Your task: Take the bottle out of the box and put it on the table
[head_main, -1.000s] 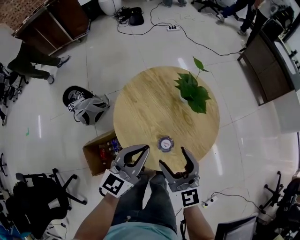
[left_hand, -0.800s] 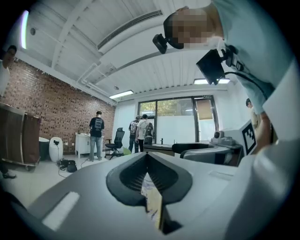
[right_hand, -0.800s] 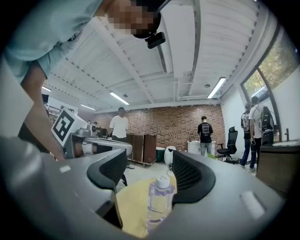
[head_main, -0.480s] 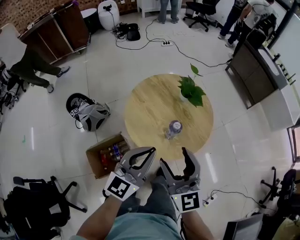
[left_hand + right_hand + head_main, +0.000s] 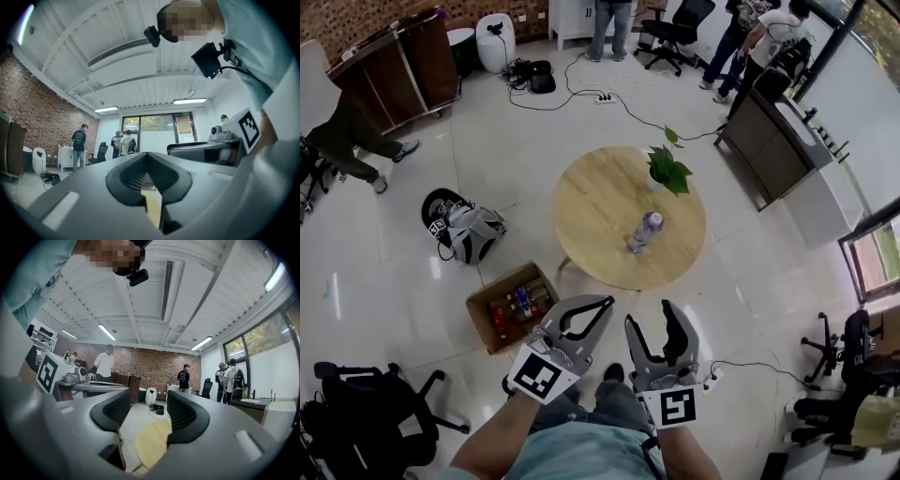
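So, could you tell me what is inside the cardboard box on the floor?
The open cardboard box holds several bottles, red and blue among them. They are too small to count exactly, and anything beneath them is covered.

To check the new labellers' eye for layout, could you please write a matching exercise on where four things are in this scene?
Things:
1. bottle
2. potted plant
3. cardboard box
4. backpack

Places or states:
A. open on the floor, other bottles inside
B. on the table, right of its middle
C. at the table's far edge
D. grey, on the floor left of the table

Pairs: 1-B, 2-C, 3-A, 4-D
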